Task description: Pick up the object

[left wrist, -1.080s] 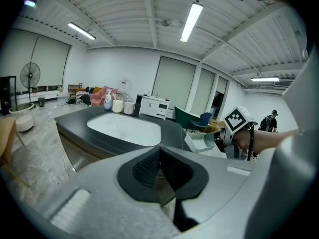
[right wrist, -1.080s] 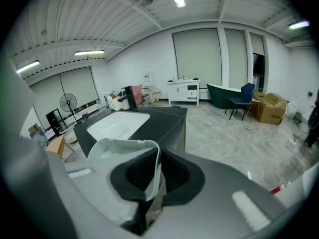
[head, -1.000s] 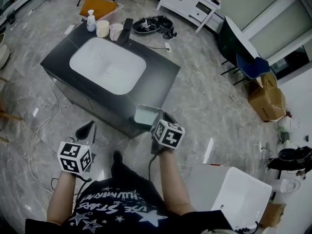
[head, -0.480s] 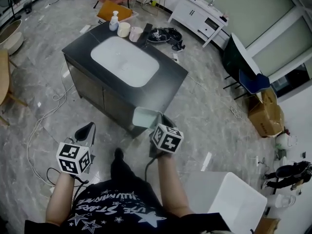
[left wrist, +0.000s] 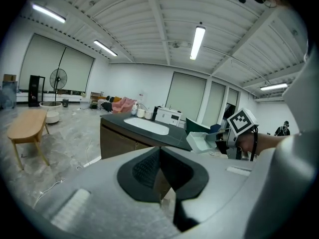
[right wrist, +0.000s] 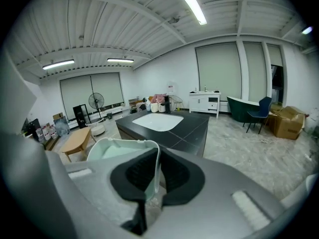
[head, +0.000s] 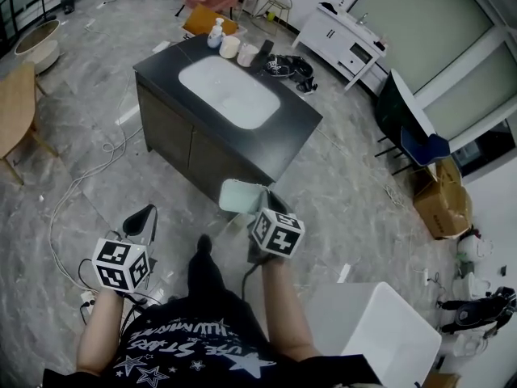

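Observation:
A pale green plastic basin (head: 239,196) hangs in the air in front of me, clear of the floor. My right gripper (head: 260,204) is shut on its thin rim. In the right gripper view the rim (right wrist: 155,159) runs between the two dark pads and the basin's hollow (right wrist: 117,153) lies to the left. My left gripper (head: 143,217) hangs lower at the left, shut with nothing in it. In the left gripper view its pads (left wrist: 147,169) meet at the tips, and the basin (left wrist: 201,141) shows off to the right.
A dark cabinet (head: 288,127) with a white sink (head: 229,92) stands ahead, with a bottle and cups at its far end. A white box (head: 380,330) is at the lower right, a wooden table (head: 14,107) at the left, and cables (head: 77,184) lie on the floor.
The cabinet has slid up and away in the head view, so I have backed off from it. Both grippers keep their places and the basin stays gripped.

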Tool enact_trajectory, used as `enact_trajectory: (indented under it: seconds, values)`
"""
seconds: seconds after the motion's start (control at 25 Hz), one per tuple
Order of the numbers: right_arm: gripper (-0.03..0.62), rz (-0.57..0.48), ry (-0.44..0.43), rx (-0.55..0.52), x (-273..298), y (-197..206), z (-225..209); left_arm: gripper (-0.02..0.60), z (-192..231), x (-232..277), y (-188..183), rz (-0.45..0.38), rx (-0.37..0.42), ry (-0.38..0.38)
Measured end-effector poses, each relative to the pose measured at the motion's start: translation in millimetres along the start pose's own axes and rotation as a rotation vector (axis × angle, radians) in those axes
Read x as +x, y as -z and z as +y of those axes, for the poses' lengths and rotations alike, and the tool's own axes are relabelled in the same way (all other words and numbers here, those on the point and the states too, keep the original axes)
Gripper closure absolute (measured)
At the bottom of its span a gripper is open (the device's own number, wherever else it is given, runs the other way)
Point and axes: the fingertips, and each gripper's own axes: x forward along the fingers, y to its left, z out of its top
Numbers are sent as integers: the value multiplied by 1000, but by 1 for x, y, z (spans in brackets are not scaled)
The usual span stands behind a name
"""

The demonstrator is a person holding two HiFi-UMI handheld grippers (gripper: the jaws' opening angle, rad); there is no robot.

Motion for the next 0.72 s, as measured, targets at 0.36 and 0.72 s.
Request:
enact_trajectory:
  seconds: [0.36,0.72]
  values:
    - [572,11,-17,-1,-81,62,26,574,-24,-83,43,12,5,7]
    - [572,38,15,3,-145,106,14,574,-55,-117,77,54,-2,59]
